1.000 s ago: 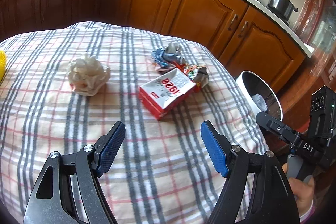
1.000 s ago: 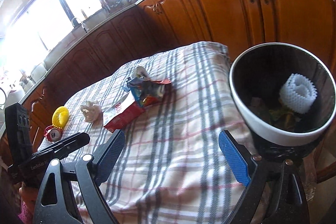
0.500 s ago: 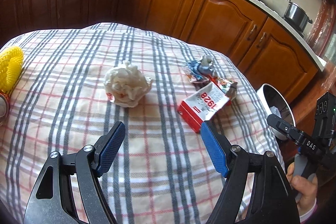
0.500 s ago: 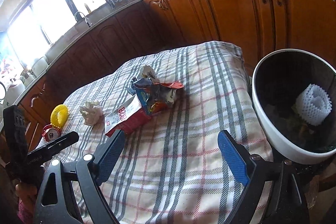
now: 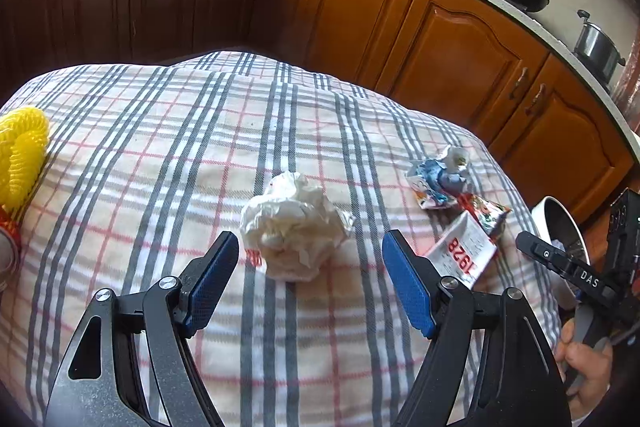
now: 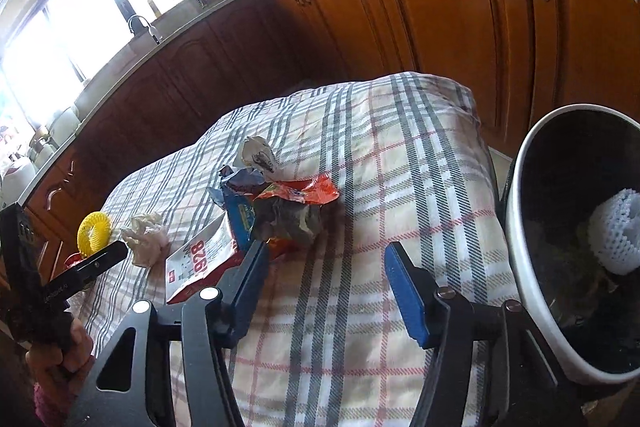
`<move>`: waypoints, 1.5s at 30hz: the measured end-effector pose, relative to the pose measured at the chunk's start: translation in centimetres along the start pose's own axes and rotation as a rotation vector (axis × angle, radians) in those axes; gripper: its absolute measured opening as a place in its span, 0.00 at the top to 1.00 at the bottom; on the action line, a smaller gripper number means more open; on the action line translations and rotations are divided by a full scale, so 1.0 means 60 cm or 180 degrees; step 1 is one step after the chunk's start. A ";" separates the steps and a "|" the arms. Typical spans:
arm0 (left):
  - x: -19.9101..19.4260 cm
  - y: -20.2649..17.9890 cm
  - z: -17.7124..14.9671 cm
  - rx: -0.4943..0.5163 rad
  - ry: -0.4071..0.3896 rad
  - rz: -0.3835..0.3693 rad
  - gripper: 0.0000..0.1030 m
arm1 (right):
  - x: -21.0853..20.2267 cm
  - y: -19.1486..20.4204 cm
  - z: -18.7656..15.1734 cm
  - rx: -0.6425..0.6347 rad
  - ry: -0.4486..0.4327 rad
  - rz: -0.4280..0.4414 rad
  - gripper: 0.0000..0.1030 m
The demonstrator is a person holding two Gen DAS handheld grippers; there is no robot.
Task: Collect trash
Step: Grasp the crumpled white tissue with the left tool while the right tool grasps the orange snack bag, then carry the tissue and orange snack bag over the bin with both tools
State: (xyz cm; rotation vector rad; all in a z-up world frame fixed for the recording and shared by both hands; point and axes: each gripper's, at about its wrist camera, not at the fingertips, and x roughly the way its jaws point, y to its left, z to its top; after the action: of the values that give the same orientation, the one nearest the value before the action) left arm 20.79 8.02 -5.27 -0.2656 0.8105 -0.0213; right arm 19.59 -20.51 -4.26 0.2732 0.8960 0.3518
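A crumpled white tissue lies on the checked tablecloth, just ahead of my open left gripper and centred between its blue pads. To its right lie a red and white carton marked 1928 and crumpled snack wrappers. In the right wrist view my right gripper hovers over the cloth with its jaws closing and nothing between them. The wrapper pile sits just beyond its left finger, with the carton to the left.
A white-rimmed bin stands off the table's right edge with a white foam net inside. A yellow mesh ring and a red can lie at the far left. Wooden cabinets run behind.
The left gripper swung left, so the tissue now sits centred before its jaws. The right gripper moved toward the wrappers, its jaws narrowed, and the bin slid to the right edge.
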 end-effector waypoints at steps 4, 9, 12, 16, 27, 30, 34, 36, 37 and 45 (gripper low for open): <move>0.024 -0.003 0.006 0.0068 0.0023 0.0026 0.28 | 0.039 0.001 0.014 0.0009 0.0137 0.0007 0.50; 0.041 -0.007 0.005 0.0131 0.0106 -0.0023 0.69 | 0.066 0.005 0.024 -0.0012 0.0232 0.0067 0.81; 0.034 -0.012 0.002 0.0193 0.0078 -0.0023 0.83 | 0.060 0.011 0.019 -0.0054 0.0204 0.0078 0.96; 0.013 -0.019 -0.003 0.0205 0.0027 -0.0104 0.85 | 0.031 0.010 0.009 -0.0076 0.0101 0.0052 0.99; -0.067 -0.087 -0.028 0.0347 -0.0143 -0.0450 0.86 | -0.081 -0.008 -0.030 -0.0072 -0.0192 -0.0045 1.00; -0.074 -0.114 -0.038 0.0410 -0.0121 -0.0545 0.86 | -0.113 -0.023 -0.037 -0.0036 -0.0269 -0.0080 1.00; -0.079 -0.150 -0.051 0.0509 -0.0088 -0.0647 0.86 | -0.152 -0.043 -0.047 0.0016 -0.0365 -0.0147 1.00; -0.081 -0.169 -0.057 0.0567 -0.0072 -0.0705 0.86 | -0.169 -0.054 -0.052 0.0040 -0.0403 -0.0175 1.00; -0.083 -0.180 -0.060 0.0601 -0.0066 -0.0728 0.86 | -0.177 -0.059 -0.055 0.0049 -0.0421 -0.0188 1.00; -0.085 -0.253 -0.073 0.0812 -0.0010 -0.0915 0.86 | -0.236 -0.099 -0.075 0.0119 -0.0550 -0.0312 1.00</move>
State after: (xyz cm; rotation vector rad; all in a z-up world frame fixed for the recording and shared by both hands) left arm 15.37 -7.03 -0.86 -0.1386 0.7524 -0.3918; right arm 8.97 -31.29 0.91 0.2885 0.7433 0.2172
